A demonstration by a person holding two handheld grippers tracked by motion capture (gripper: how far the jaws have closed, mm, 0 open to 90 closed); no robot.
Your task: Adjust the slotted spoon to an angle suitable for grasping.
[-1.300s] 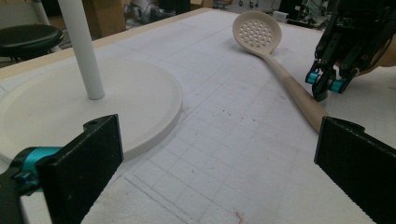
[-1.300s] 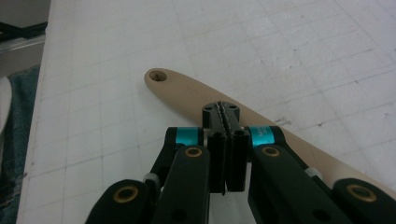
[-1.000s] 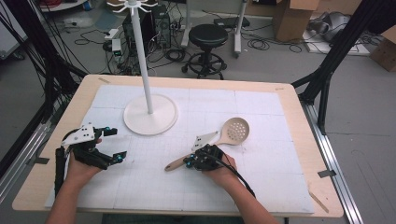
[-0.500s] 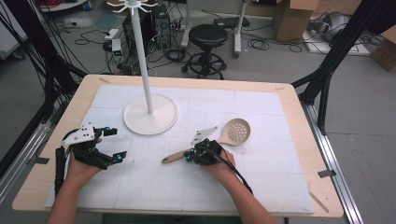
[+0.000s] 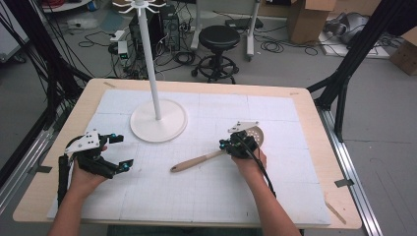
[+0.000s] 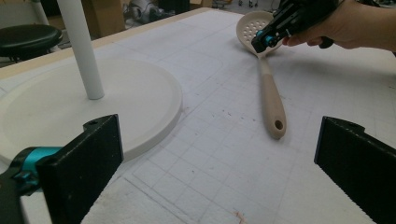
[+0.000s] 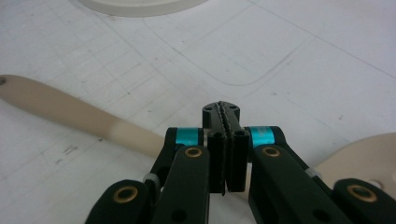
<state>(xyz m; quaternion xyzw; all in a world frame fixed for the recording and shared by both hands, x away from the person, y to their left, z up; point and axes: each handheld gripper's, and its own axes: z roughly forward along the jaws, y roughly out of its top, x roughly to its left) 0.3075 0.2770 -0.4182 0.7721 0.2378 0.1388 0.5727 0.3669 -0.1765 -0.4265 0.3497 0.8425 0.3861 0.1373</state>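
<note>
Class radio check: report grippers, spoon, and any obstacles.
Left gripper open, idle. Right gripper shut, above spoon neck, not gripping. Stand nearby, not blocking.

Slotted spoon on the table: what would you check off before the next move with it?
1. Slotted spoon lies flat on the table: ok.
2. Right gripper open, ready to grasp: not ok. Its jaws are shut, over the spoon's neck.
3. Right gripper touching the spoon: cannot tell.
4. Left gripper open, apart from the spoon: ok.
5. White stand upright, apart from the spoon's handle: ok.
</note>
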